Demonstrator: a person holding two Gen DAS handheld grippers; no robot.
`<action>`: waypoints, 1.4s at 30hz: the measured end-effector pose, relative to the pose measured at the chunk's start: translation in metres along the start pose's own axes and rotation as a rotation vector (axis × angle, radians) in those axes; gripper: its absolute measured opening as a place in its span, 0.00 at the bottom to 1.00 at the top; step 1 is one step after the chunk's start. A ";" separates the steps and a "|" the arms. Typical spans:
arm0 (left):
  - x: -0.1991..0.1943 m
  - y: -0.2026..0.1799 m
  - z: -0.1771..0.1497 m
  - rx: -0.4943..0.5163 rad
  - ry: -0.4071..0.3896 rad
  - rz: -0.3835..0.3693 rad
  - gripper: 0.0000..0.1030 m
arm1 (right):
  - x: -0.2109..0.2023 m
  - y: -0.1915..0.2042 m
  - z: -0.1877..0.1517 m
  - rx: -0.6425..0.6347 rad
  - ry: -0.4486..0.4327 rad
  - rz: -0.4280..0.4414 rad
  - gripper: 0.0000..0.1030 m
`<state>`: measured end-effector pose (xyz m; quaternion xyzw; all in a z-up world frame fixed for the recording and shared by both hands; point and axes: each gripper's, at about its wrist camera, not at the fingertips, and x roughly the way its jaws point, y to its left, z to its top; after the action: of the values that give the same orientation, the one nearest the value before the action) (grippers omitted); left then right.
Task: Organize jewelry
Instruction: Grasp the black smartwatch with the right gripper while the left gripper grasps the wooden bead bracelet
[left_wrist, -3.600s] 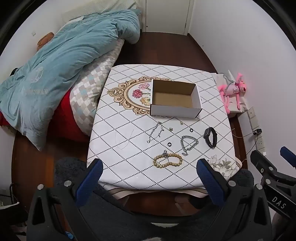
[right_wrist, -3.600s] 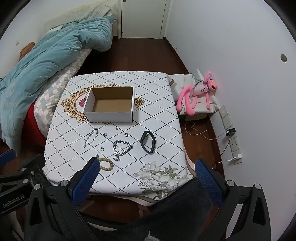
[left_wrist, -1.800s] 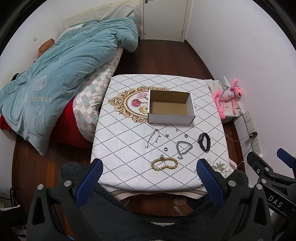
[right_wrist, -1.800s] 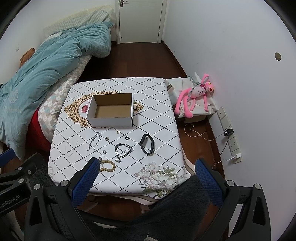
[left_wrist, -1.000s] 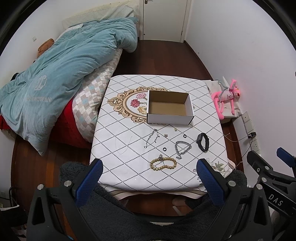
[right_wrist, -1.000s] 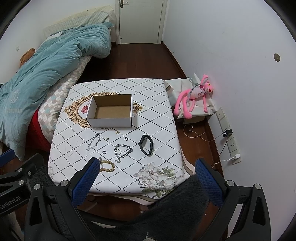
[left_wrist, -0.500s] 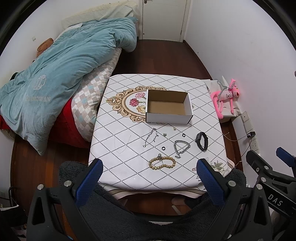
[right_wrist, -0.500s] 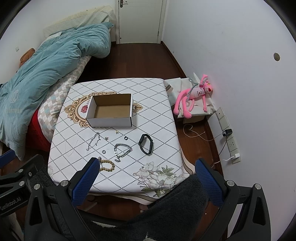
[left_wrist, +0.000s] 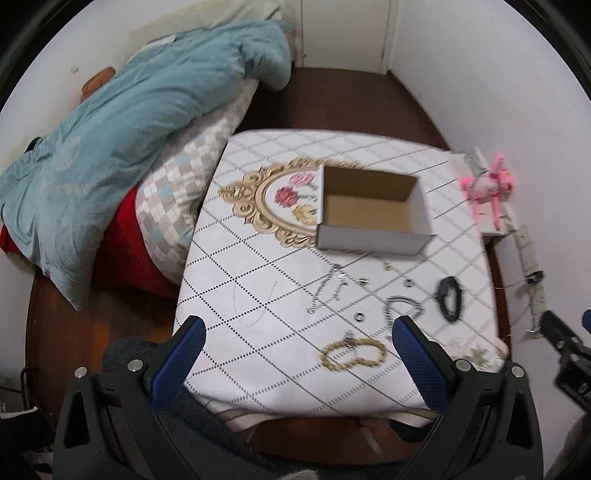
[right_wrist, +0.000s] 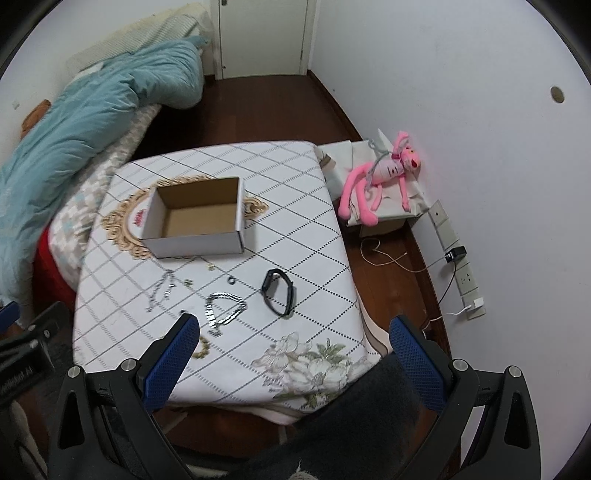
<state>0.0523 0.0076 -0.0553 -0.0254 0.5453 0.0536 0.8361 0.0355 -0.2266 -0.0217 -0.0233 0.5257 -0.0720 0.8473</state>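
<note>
An open empty cardboard box (left_wrist: 373, 214) (right_wrist: 195, 221) stands on a small table with a white diamond-pattern cloth (left_wrist: 258, 266) (right_wrist: 295, 236). In front of it lie a wooden bead bracelet (left_wrist: 352, 354), a silver chain bracelet (left_wrist: 402, 308) (right_wrist: 223, 304), a thin silver necklace (left_wrist: 327, 290) (right_wrist: 160, 290), a black band (left_wrist: 448, 299) (right_wrist: 279, 291) and small rings (left_wrist: 358, 316). My left gripper (left_wrist: 299, 339) and right gripper (right_wrist: 293, 338) are both open and empty, high above the table's near edge.
A bed with a teal quilt (left_wrist: 129, 122) (right_wrist: 85, 110) lies left of the table. A pink plush toy (right_wrist: 384, 173) sits on a low box by the right wall, with sockets and cables (right_wrist: 458, 266) on the floor edge. A door (right_wrist: 262, 37) is at the back.
Both grippers have moved down and closer to the table, so the box and jewelry look larger. The left view has shifted left, the right view right. Nothing on the table has moved.
</note>
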 end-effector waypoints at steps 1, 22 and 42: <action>0.014 0.001 0.000 -0.003 0.018 0.000 1.00 | 0.010 0.001 0.001 -0.001 0.007 -0.002 0.96; 0.160 -0.014 -0.054 0.085 0.367 -0.100 0.65 | 0.232 -0.009 -0.015 0.082 0.277 0.069 0.49; 0.143 -0.021 -0.036 0.129 0.252 -0.117 0.06 | 0.201 0.011 -0.047 0.060 0.200 0.139 0.06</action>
<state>0.0792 -0.0083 -0.2014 -0.0097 0.6460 -0.0338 0.7626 0.0826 -0.2432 -0.2222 0.0457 0.6056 -0.0307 0.7938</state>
